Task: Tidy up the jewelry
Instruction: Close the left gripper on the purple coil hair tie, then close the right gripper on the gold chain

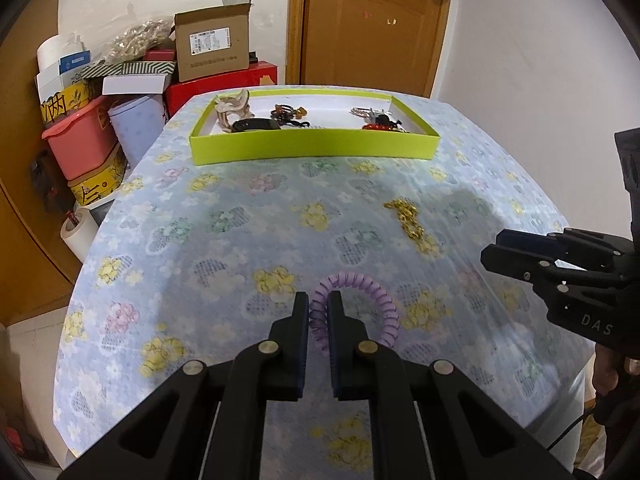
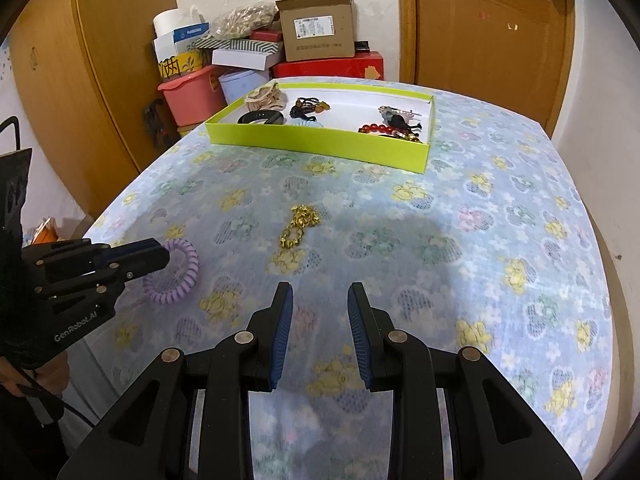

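A purple spiral hair tie (image 1: 372, 296) lies on the flowered tablecloth (image 1: 240, 216). My left gripper (image 1: 319, 304) has its jaws closed on the tie's left side; it also shows in the right wrist view (image 2: 160, 256) over the tie (image 2: 176, 280). A gold chain (image 1: 408, 220) lies further out, also in the right wrist view (image 2: 298, 226). My right gripper (image 2: 320, 300) is open and empty, short of the chain. A lime-green tray (image 1: 312, 146) at the far edge holds several hair clips, ties and beads.
Boxes, a pink bin (image 1: 80, 144) and rolls are stacked beyond the table's far left corner. A wooden door (image 1: 372, 24) stands behind the tray. The tray also shows in the right wrist view (image 2: 320, 144).
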`<state>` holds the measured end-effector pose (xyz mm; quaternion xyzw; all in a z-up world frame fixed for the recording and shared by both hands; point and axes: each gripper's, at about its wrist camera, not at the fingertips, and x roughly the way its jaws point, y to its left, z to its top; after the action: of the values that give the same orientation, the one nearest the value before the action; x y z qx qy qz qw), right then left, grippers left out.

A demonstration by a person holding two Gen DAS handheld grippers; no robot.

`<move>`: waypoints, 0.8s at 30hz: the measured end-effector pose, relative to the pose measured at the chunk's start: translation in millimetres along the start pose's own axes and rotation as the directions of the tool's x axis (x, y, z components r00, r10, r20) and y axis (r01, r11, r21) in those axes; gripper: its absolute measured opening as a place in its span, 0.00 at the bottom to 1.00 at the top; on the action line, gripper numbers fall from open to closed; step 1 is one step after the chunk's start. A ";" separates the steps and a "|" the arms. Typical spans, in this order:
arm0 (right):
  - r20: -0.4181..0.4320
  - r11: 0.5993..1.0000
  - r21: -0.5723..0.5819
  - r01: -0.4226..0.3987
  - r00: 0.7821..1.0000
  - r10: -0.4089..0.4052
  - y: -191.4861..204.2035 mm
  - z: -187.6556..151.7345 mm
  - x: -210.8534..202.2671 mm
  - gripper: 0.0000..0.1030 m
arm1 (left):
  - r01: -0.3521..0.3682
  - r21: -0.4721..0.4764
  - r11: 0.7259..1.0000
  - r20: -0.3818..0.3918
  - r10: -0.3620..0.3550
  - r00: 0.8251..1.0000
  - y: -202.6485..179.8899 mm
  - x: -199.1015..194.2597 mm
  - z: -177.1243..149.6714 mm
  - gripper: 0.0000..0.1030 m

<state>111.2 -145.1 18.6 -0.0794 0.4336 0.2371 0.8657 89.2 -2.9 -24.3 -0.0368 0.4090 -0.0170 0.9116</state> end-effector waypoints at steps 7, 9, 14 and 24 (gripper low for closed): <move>-0.008 1.000 -0.004 -0.003 1.000 0.003 0.7 11.3 14.0 0.28 | -0.004 -0.016 1.000 0.006 0.004 1.000 8.2 3.5 5.3 0.09; -0.010 1.000 -0.005 -0.004 1.000 0.004 1.2 13.9 17.4 0.28 | -0.005 -0.022 1.000 0.008 0.005 1.000 11.1 4.5 6.8 0.09; -0.008 1.000 -0.003 -0.008 1.000 0.008 1.3 22.5 26.3 0.40 | -0.007 -0.036 0.999 0.010 0.007 1.000 18.2 7.4 9.8 0.09; -0.023 1.000 -0.017 -0.018 1.000 0.018 8.2 37.0 52.7 0.45 | -0.015 -0.056 0.998 0.005 0.015 1.000 29.3 14.8 15.3 0.09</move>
<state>160.7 -107.2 0.2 -0.0856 0.4423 0.2476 0.8577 110.5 26.2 -27.6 -0.0591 0.4073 0.0015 0.9114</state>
